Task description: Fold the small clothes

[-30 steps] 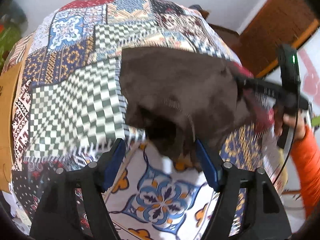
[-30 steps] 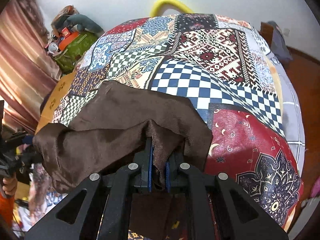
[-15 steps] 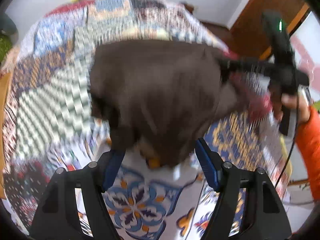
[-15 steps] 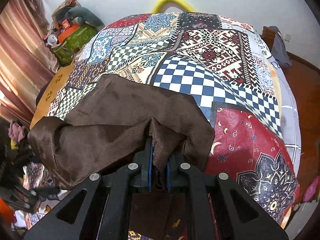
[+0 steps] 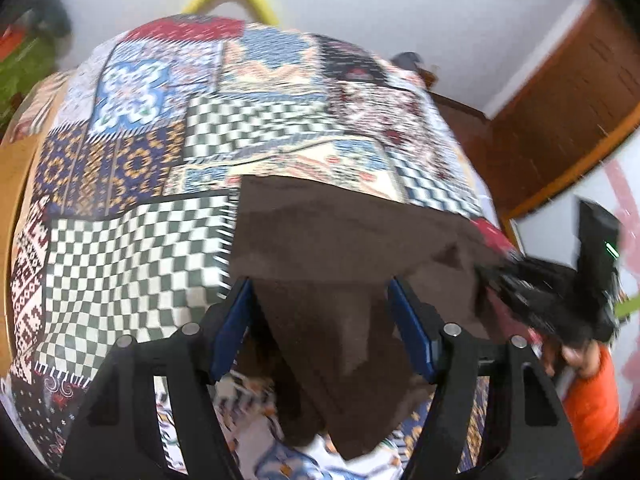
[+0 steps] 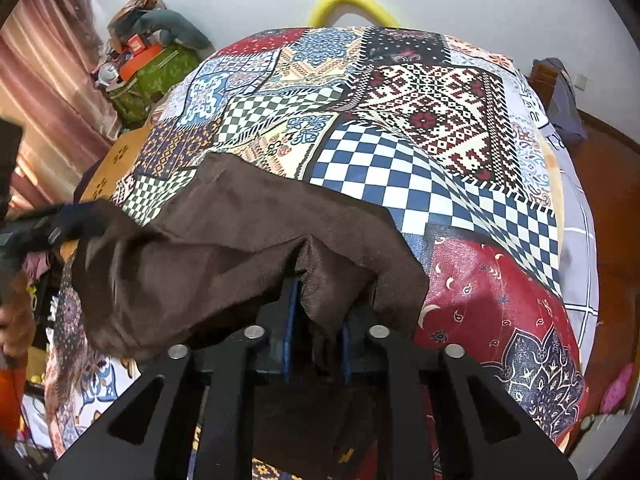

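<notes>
A dark brown cloth (image 6: 240, 248) lies partly on the patchwork bedspread (image 6: 420, 128), its near part lifted. My right gripper (image 6: 316, 340) is shut on a bunched fold of the cloth at its near edge. In the left wrist view the same cloth (image 5: 344, 248) spreads in front of me and hangs between the fingers of my left gripper (image 5: 320, 320), which is open, with jaws wide apart on either side of the cloth. The right gripper (image 5: 532, 292) shows at the cloth's right corner in that view. The left gripper's tip (image 6: 76, 220) shows at the cloth's left corner.
The bed fills both views. A yellow curved tube (image 6: 352, 4) stands behind its far edge. Green bags and clutter (image 6: 152, 68) sit at the far left, a pink curtain (image 6: 44, 92) beside them. A wooden door (image 5: 568, 112) is at the right.
My left gripper has moved forward onto the cloth, which now hangs between its open fingers. The cloth has spread flatter on the bed. My right gripper has kept its hold.
</notes>
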